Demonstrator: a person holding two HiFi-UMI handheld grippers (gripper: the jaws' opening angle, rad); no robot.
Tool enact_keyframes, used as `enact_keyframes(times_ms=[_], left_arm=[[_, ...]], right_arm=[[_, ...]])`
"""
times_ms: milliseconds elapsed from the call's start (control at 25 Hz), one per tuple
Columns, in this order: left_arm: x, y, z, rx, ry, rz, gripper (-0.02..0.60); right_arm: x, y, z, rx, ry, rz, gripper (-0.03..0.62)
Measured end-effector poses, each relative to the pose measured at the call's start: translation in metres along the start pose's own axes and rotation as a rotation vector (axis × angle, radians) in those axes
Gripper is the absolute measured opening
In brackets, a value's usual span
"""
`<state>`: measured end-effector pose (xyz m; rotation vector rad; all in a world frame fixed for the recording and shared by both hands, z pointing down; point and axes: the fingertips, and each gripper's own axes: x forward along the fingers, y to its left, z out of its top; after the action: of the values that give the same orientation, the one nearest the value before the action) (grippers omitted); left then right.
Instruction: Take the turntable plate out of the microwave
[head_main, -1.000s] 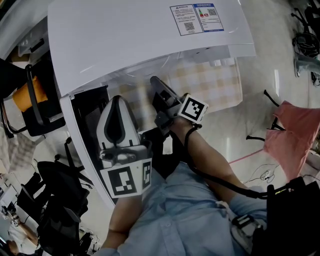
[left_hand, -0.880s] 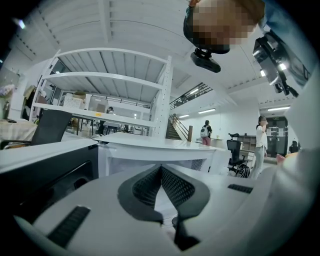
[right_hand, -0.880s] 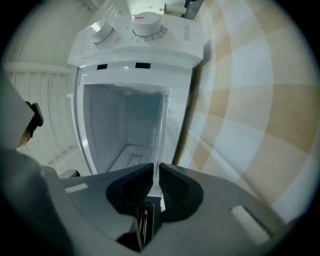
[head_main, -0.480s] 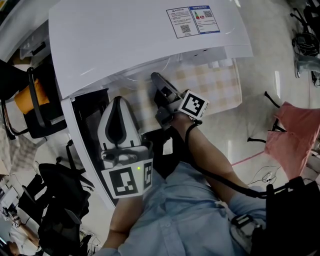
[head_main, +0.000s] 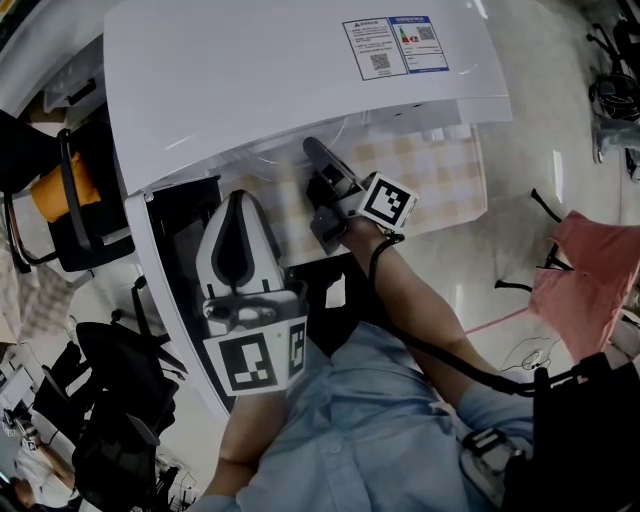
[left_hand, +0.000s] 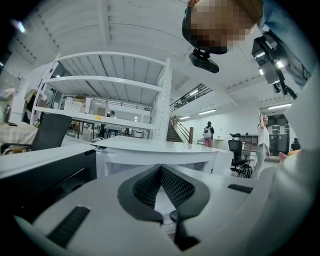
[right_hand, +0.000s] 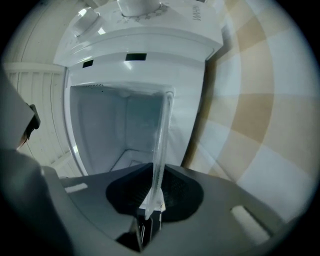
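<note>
The plate (right_hand: 161, 145) is a clear glass disc. It shows edge-on as a thin pale band running straight out from between the jaws of the right tongs (right_hand: 156, 184), which are closing on its near rim. Its far part lies at the mouth of the microwave (right_hand: 125, 60), a white box just ahead of the tongs. The door (head_main: 175, 225) is swung open, and the pale inner chamber faces the tongs.

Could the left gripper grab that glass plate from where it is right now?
Probably not yet. The left gripper sits shut by the open microwave door, and the turntable plate does not show in its own view; it would need to turn and open.
</note>
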<state>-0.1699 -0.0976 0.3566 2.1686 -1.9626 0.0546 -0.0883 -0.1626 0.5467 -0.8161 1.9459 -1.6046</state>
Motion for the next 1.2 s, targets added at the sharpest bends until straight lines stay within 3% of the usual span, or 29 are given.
enact_keyframes(times_ms=[480,720,920,1080,1200], left_arm=[[-0.022,-0.013,-0.007,-0.011,-0.021,-0.050,0.008],[-0.033,-0.011,-0.020,-0.021,-0.053,-0.027,0.008],[-0.041,-0.007,-0.019,-0.005,-0.114,0.028,0.008],[-0.054,-0.007,-0.016,0.008,-0.145,0.066,0.008],[-0.065,-0.007,-0.017,0.012,-0.164,0.094,0.008]], right_arm=[[-0.029,0.001,-0.020,-0.009,-0.005,-0.003,0.046],[-0.030,-0.008,-0.014,0.041,-0.033,-0.041,0.095],[-0.018,-0.008,-0.014,0.060,-0.016,-0.021,0.132],[-0.007,-0.007,-0.017,0.054,0.000,0.004,0.125],[-0.001,-0.006,-0.020,0.068,0.012,0.014,0.053]])
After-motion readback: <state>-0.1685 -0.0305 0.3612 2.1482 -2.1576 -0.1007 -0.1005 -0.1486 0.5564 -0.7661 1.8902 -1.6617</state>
